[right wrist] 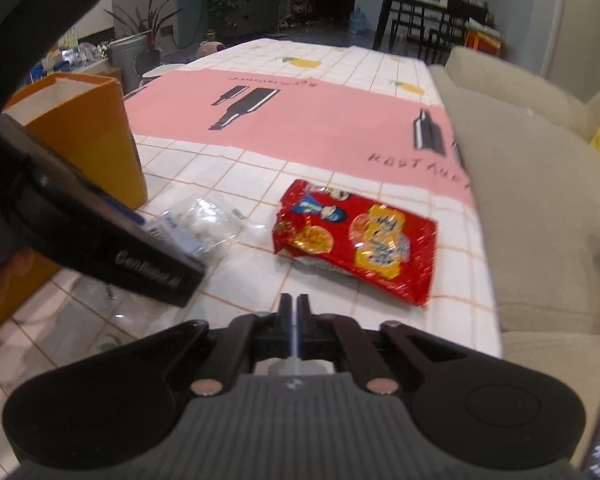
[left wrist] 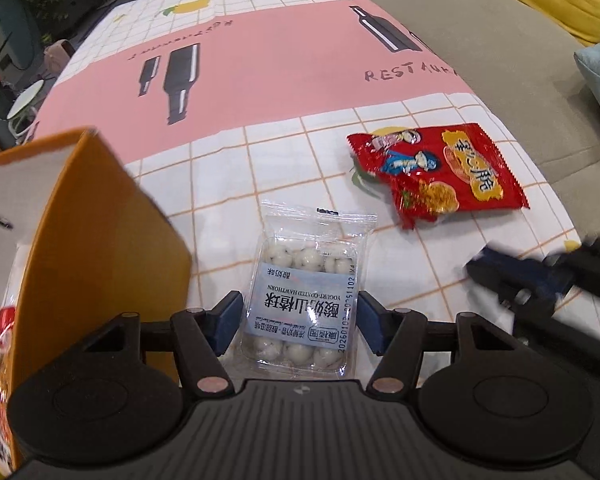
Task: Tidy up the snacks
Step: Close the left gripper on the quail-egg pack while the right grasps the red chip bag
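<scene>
Left gripper straddles my clear plastic hawthorn-ball packet, jaws wide, not pinching; slick film could slip sideways when squeezed.

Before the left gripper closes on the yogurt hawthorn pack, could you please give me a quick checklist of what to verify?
1. Hawthorn pack sits between the left gripper pads: ok.
2. Pads pressing on the pack: not ok, gaps show on both sides.
3. Right gripper shut and empty: ok.
4. Red snack bag lies apart from the pack: ok.
5. Orange box top open beside the pack: ok.
6. Room left inside the box: cannot tell.
</scene>
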The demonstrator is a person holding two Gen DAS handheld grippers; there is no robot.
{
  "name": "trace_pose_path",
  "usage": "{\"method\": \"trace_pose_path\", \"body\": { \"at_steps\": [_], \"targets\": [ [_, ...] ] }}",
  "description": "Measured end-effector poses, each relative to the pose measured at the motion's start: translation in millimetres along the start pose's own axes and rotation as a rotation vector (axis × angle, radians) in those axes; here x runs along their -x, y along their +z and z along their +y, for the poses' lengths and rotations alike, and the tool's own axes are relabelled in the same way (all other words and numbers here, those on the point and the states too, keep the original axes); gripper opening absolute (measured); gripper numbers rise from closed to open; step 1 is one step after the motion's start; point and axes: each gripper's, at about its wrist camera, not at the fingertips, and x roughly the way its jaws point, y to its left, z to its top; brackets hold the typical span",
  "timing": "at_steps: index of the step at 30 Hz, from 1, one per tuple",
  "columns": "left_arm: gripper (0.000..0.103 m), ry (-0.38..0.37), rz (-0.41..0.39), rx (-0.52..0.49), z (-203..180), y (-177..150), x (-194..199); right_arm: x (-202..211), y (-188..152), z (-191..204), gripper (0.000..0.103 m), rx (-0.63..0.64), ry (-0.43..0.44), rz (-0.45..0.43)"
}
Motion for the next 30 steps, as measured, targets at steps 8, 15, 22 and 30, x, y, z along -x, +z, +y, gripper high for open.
{"method": "trace_pose_path", "body": {
  "at_steps": [8, 15, 22, 30],
  "targets": [
    [0.07, 0.0, 0.004, 0.015, 2.4, -6.5, 5.5, -6.5, -8.2, -8.5, 0.044, 0.157, -0.194, -0.023],
    [0.07, 0.007, -0.001, 0.014, 0.7, -8.1, 6.6, -23.2, -2.4, -22.1, 0.035, 0.134, -0.209, -0.031],
    [0.07, 0.019, -0.004, 0.011, -1.5, -10.9, 7.8, -24.4, -2.8, -22.5, 0.008, 0.116, -0.164, -0.018],
    [0.07, 0.008, 0.028, 0.049, 0.9, -26.7, 17.0, -9.4, -2.9, 0.9, 0.003, 0.144, -0.156, 0.033]
  ]
}}
